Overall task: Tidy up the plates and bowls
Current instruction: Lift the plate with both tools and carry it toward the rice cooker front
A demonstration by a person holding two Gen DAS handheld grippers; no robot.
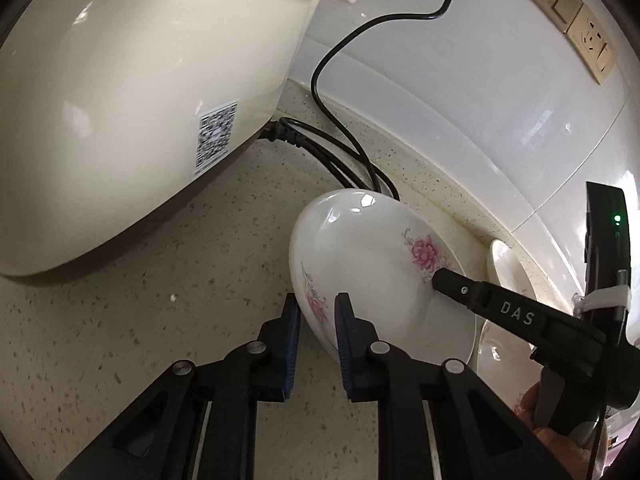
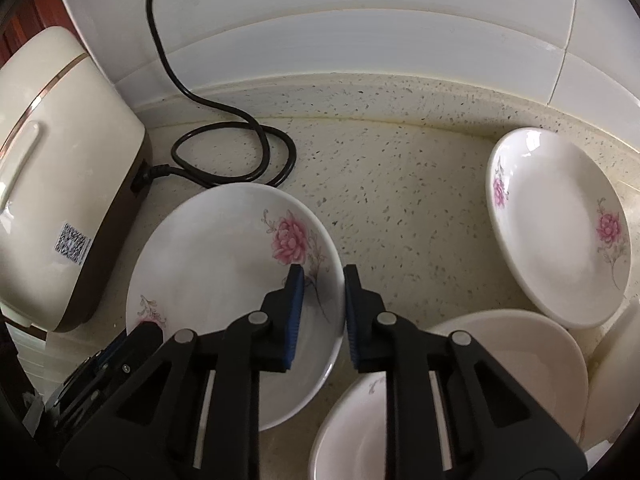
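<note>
A white plate with pink flowers [image 1: 376, 268] [image 2: 224, 280] is held over the speckled counter [image 1: 160, 280], gripped at opposite rims. My left gripper [image 1: 318, 304] is shut on its near-left rim. My right gripper [image 2: 324, 280] is shut on its right rim, and its finger shows in the left wrist view [image 1: 460, 286]. A second flowered plate [image 2: 560, 224] lies at the right near the wall. Two plain white dishes [image 2: 500, 360] sit stacked at the lower right under my right gripper.
A cream rice cooker [image 1: 132, 100] [image 2: 60, 184] stands at the left, close to the held plate. Its black cord [image 2: 240, 148] loops on the counter behind the plate. A white tiled wall [image 2: 360, 40] with sockets [image 1: 576, 24] backs the counter.
</note>
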